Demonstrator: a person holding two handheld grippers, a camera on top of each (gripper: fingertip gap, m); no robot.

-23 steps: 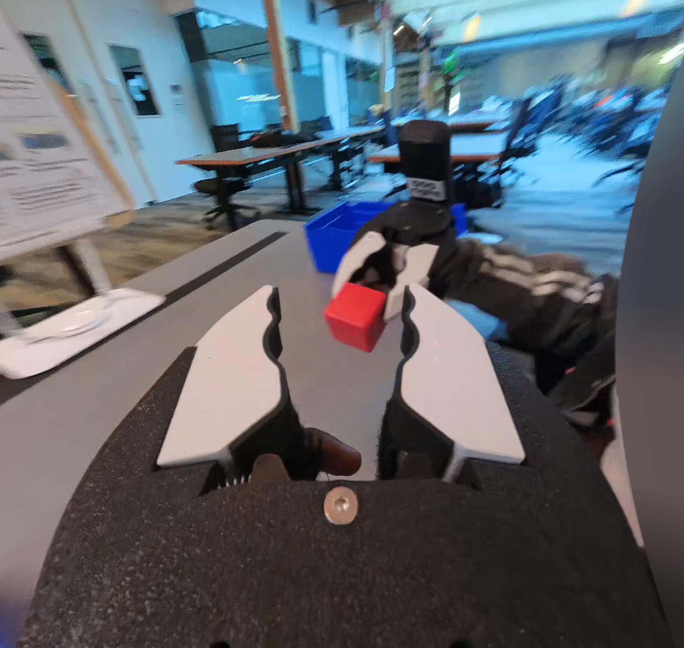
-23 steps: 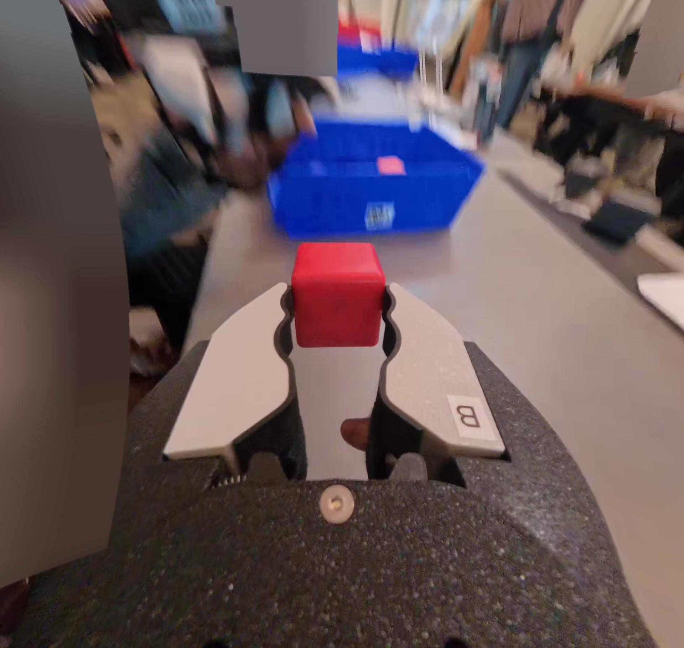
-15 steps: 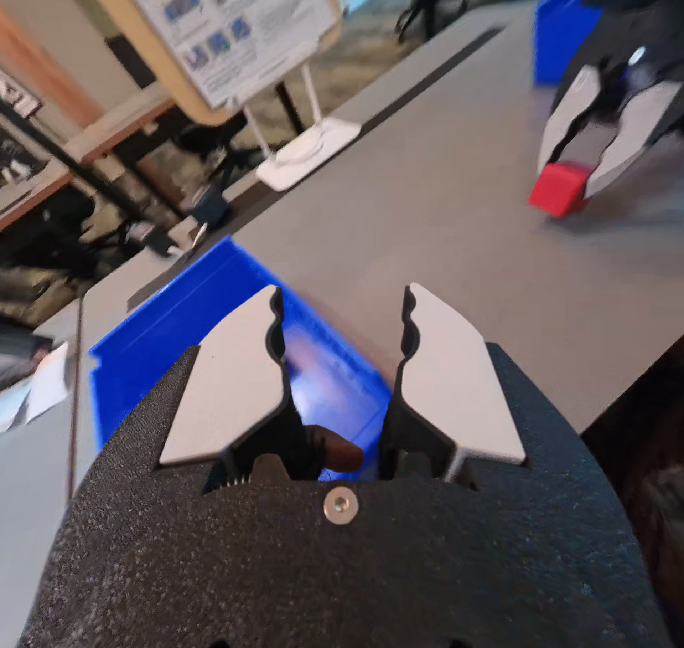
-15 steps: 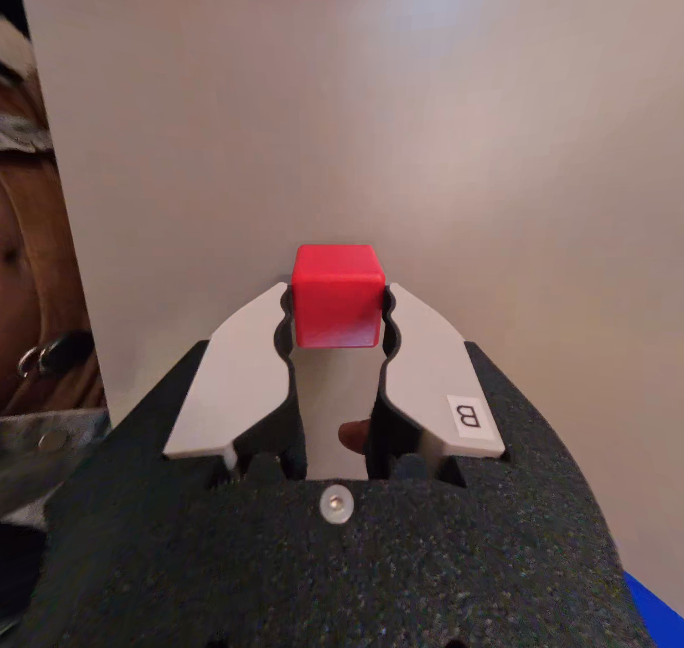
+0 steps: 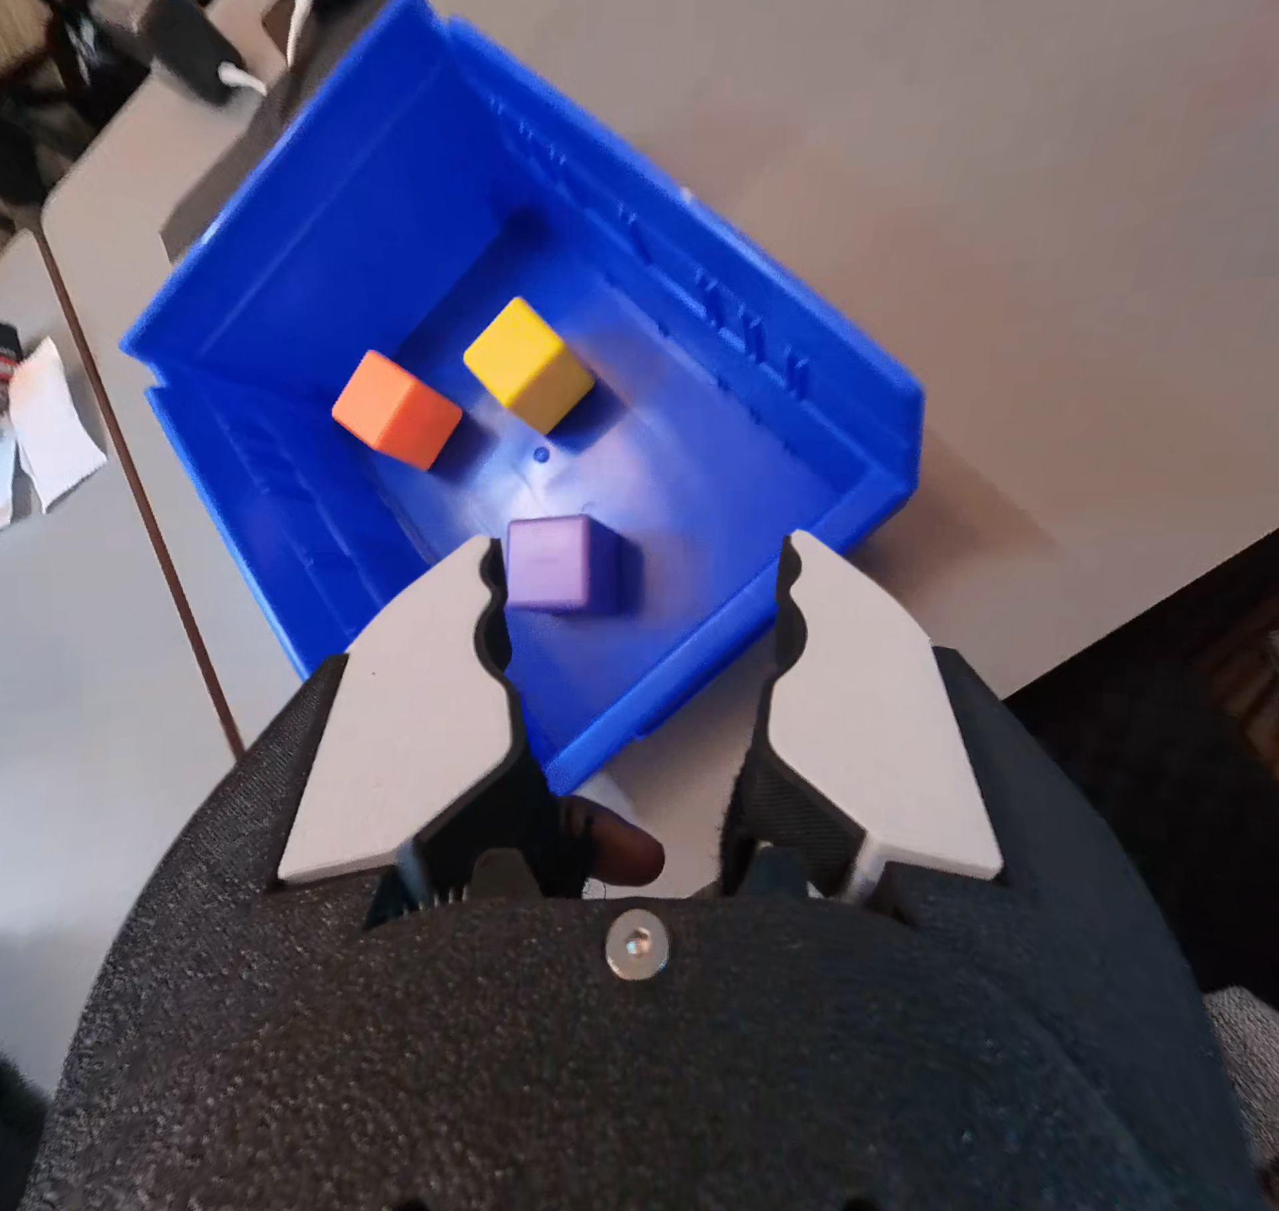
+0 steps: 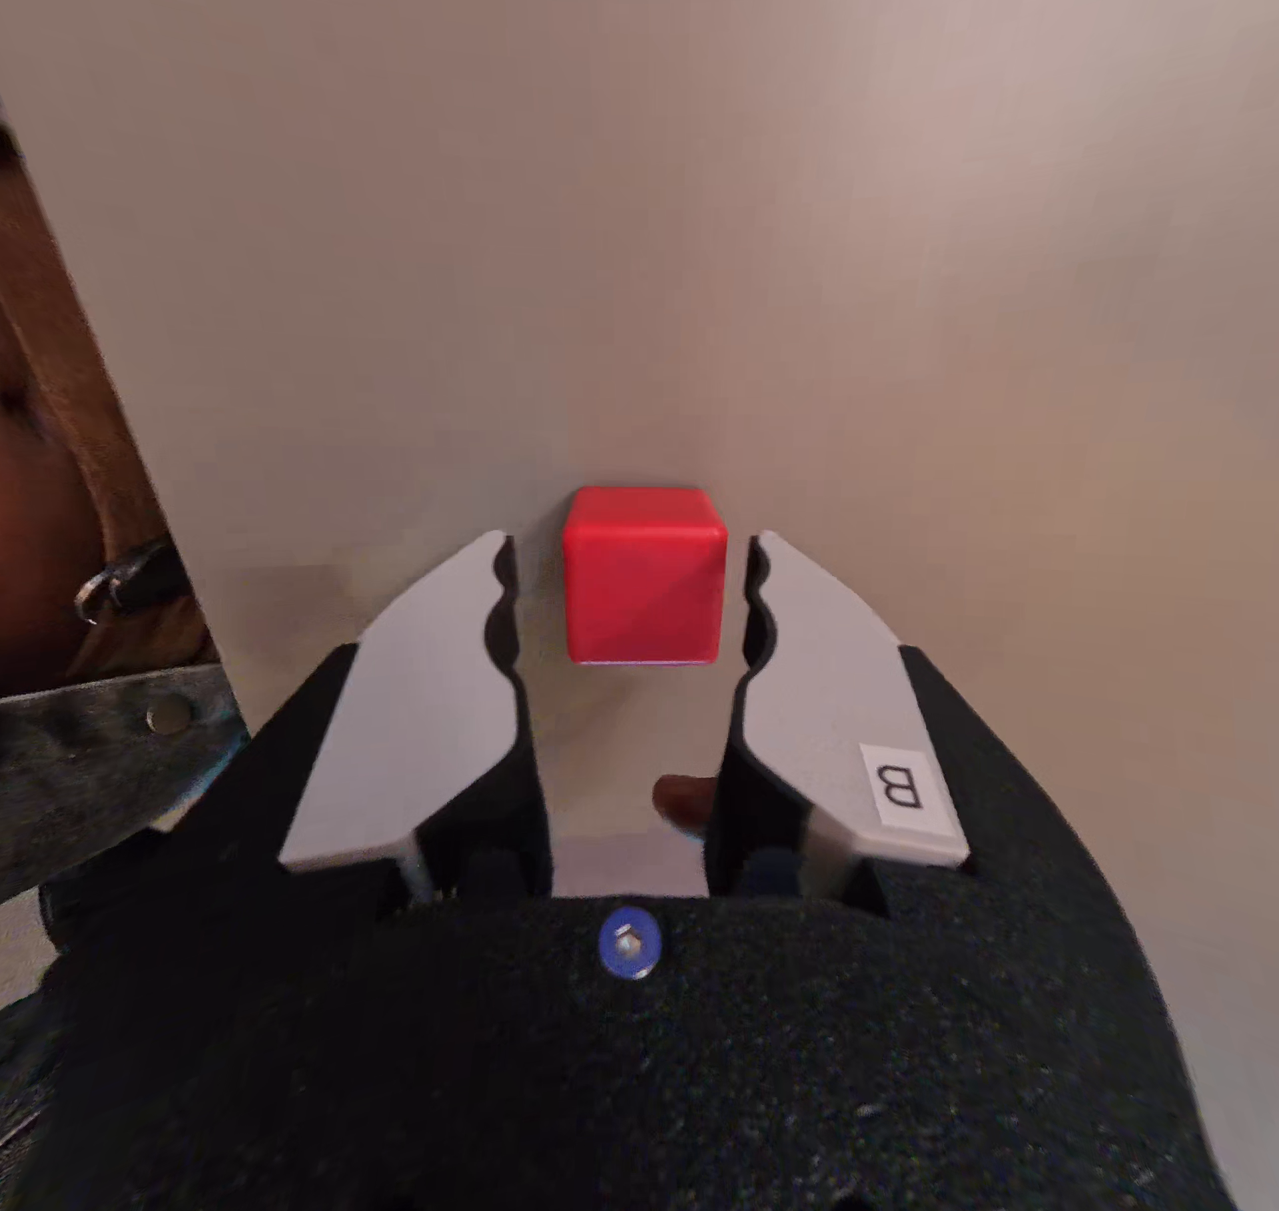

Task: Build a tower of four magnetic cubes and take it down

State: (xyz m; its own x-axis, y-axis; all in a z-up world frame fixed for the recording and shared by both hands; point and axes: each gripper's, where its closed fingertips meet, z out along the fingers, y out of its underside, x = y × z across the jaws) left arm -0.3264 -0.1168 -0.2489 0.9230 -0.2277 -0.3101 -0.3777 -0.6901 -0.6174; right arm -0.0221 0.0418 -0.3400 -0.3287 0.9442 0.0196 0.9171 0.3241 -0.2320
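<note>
Grey counter (image 6: 692, 209) fills the right wrist view, and on it sits a red cube (image 6: 643, 576) between the spread fingers of the right hand-held gripper (image 6: 630, 596), a clear gap on either side, so it is released. Near the counter's edge stands a blue bin (image 5: 865, 382) holding an orange cube (image 5: 394, 409), a yellow cube (image 5: 526, 364) and a purple cube (image 5: 554, 562). Above the bin hangs the left hand-held gripper (image 5: 637, 603), fingers wide apart, gripping nothing, the purple cube lying just beside its left fingertip (image 5: 457, 589)
</note>
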